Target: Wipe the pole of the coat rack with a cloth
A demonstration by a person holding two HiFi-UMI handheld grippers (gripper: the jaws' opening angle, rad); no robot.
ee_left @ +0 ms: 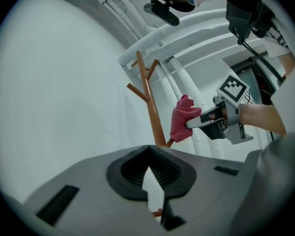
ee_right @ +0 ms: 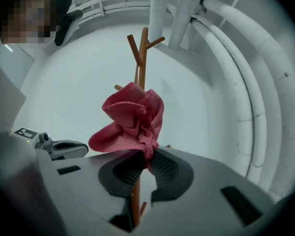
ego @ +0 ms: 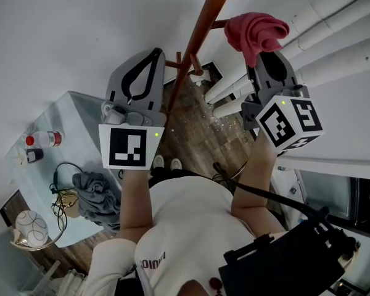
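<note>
Head view: cannot see top of pole (ego: 200, 29), cut off at upper edge. Cannot follow its lower end, hidden behind left gripper (ego: 155, 54). Cannot see jaw tips of right gripper (ego: 262, 55), buried under cloth (ego: 254, 31). Cannot read label on bottle (ego: 44, 139), too small. Cannot identify round patterned thing (ego: 29, 227) at lower left.
Left gripper view: cannot see lower pole, blocked by gripper body except a sliver through the jaw gap.
Right gripper view: cannot see middle of pole, covered by cloth; cannot make out lower part, blurred between jaws.
</note>
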